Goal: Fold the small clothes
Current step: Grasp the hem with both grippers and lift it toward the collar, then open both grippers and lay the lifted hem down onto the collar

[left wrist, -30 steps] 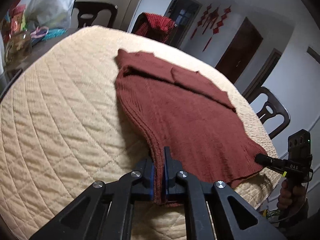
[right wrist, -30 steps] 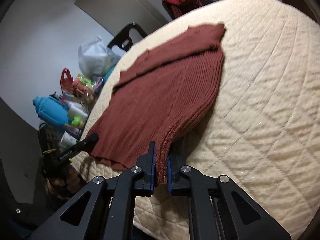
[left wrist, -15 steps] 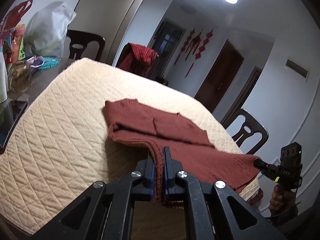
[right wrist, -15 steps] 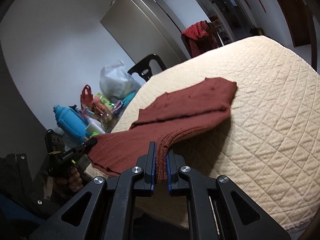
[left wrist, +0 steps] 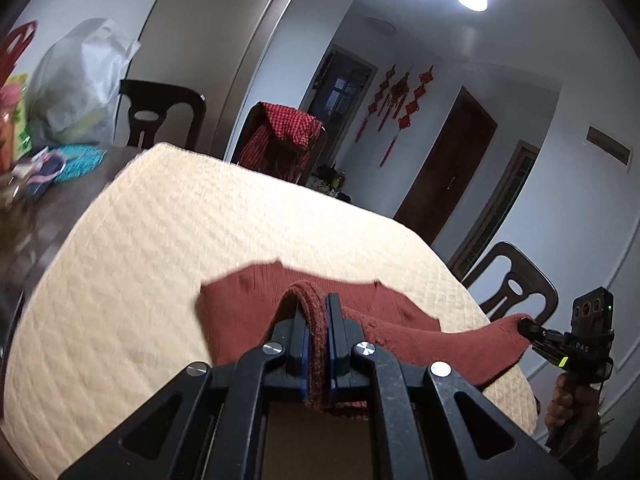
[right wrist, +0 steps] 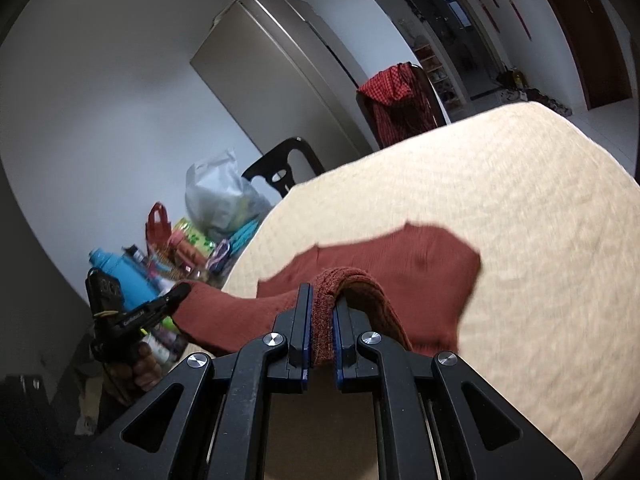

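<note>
**Lifting the sweater's near edge**

Pinching one hem corner each, the left tongs point(left wrist: 318, 344) and right tongs point(right wrist: 322, 334) hold the rust-red knit sweater point(left wrist: 248, 312) raised off the quilted counter point(left wrist: 160, 220) (both views are blurred). Its far part lies flat on the cream quilt, near the front edge.

Ahead of your left claw point(left wrist: 317, 312), the table's cream quilted cover point(left wrist: 168, 240) carries the rust knit sweater point(left wrist: 248, 316), its near edge lifted.

Sweater point(left wrist: 248, 312) on quilt point(left wrist: 160, 240), apparently half-lifted
</note>
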Demonstrator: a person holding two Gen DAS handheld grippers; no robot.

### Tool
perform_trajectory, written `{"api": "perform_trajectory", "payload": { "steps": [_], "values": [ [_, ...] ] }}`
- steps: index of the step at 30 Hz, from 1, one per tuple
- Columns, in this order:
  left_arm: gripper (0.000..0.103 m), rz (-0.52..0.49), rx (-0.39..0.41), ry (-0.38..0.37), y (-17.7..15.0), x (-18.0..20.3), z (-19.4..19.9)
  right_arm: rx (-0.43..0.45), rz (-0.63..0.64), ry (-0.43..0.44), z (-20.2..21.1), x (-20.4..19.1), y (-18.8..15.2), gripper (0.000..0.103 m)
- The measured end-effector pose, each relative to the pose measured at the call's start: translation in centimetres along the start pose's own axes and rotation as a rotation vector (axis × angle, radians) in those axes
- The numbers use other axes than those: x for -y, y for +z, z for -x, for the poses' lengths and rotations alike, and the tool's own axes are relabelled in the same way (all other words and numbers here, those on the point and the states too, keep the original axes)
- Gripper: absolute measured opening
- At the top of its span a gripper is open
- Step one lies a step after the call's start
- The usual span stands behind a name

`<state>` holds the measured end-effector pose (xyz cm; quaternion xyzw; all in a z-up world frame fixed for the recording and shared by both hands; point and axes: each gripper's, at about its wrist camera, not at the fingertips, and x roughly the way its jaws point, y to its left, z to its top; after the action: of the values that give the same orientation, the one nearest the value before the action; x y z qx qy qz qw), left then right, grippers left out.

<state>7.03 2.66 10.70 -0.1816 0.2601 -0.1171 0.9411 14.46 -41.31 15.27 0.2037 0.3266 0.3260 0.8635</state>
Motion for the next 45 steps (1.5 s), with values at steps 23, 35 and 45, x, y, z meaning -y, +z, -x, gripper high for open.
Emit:
{"api": "perform_trajectory", "payload": {
  "steps": [23, 35, 45],
  "values": [
    [0.009, 0.219, -0.274, 0.086, 2.2, -7.8, -16.4, -0.229, -0.297, -0.132, -14.8, 10.6, 4.7, 0.023],
    [0.041, 0.186, -0.165, 0.150, 2.6, -7.7, -12.3, -0.153, -0.184, -0.150, -11.9, 8.8, 5.2, 0.041],
    [0.041, 0.022, -0.295, 0.165, -3.3, -5.5, -10.0, -0.250, -0.014, -0.285, -8.7, 7.4, -1.4, 0.039]
  ]
}}
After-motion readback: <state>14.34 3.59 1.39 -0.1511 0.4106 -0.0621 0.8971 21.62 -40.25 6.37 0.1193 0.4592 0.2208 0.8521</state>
